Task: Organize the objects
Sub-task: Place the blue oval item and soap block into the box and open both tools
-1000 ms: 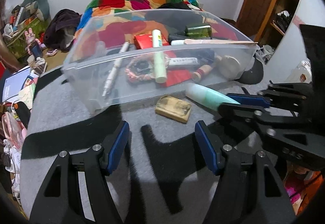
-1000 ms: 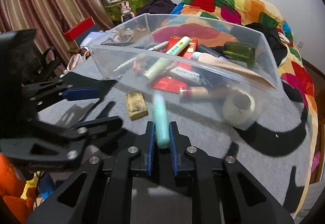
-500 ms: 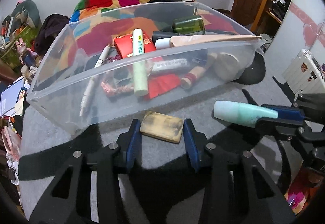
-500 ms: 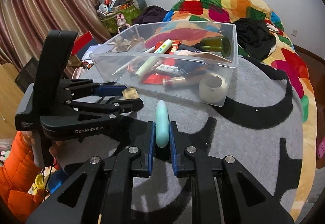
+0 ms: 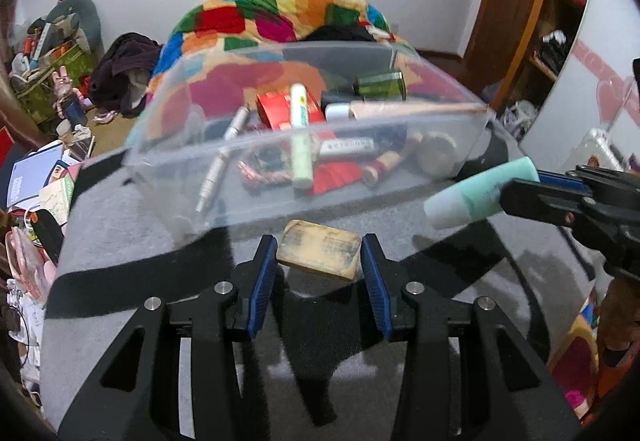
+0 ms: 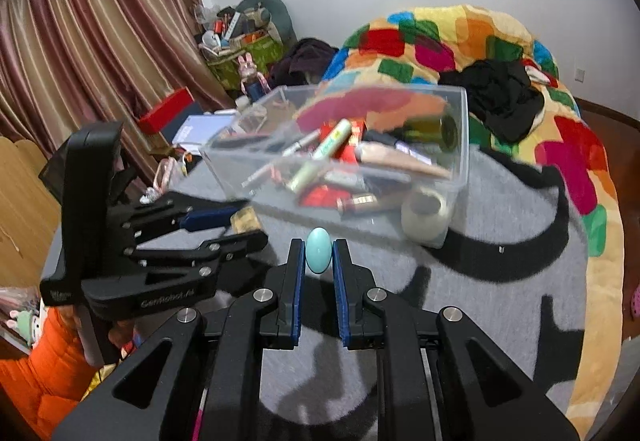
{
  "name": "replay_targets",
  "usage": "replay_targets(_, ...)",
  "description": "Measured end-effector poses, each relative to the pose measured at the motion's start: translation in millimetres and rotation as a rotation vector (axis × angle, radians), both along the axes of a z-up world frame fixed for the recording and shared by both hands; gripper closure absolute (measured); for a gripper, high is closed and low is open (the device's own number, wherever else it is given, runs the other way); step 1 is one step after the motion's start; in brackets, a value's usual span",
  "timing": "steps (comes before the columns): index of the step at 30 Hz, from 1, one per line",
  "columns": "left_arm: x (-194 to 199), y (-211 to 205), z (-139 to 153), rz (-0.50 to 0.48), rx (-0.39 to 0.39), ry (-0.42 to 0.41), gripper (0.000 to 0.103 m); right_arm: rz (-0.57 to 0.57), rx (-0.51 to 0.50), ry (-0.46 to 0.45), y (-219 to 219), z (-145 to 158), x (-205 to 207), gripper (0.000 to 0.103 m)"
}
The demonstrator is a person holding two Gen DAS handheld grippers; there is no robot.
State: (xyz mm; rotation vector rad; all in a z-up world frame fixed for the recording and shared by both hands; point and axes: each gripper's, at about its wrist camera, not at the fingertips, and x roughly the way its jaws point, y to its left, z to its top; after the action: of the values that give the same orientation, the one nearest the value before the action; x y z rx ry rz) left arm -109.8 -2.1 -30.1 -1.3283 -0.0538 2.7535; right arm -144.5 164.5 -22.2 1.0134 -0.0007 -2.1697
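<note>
A worn tan bar (image 5: 320, 253) sits between the blue pads of my left gripper (image 5: 319, 241), which is shut on its two ends and holds it just above the grey mat. My right gripper (image 6: 319, 246) is shut on a mint-green tube (image 6: 319, 250), which points forward at the clear plastic bin (image 6: 460, 145). In the left wrist view the mint tube (image 5: 476, 197) hangs at the right, level with the bin's (image 5: 280, 193) near corner. The bin holds several cosmetics, pens and a tape roll. From the right wrist view, the left gripper (image 6: 248, 223) is low at the left with the bar (image 6: 244, 219).
The bin stands on a grey mat with black shapes (image 6: 500, 281). Behind it lies a bright patchwork blanket (image 6: 440, 41) with dark clothes on it. Cluttered bags and books (image 5: 44, 169) lie off the mat's left edge. An orange sleeve (image 6: 36, 361) is at lower left.
My left gripper went from wide open to shut around the tan bar and raised it off the mat. The right gripper lifted the mint tube higher and nearer the bin's corner.
</note>
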Motion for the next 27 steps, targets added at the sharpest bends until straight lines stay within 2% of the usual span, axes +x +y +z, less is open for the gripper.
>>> replay_targets(9, 6, -21, 48, 0.047, 0.034, 0.132, 0.060, 0.007, -0.050, 0.100, -16, 44, -8, 0.091)
replay_targets(16, -16, -35, 59, 0.099, 0.018, 0.164, 0.060, 0.019, -0.018, 0.176, -37, 60, -18, 0.091)
replay_targets(20, -34, -44, 52, 0.130, 0.015, 0.144, 0.060, 0.022, -0.007, 0.144, -45, 51, -36, 0.091)
replay_targets(27, -58, -51, 30, 0.153, 0.038, 0.089, 0.060, 0.024, 0.015, 0.041, -54, 19, -67, 0.091)
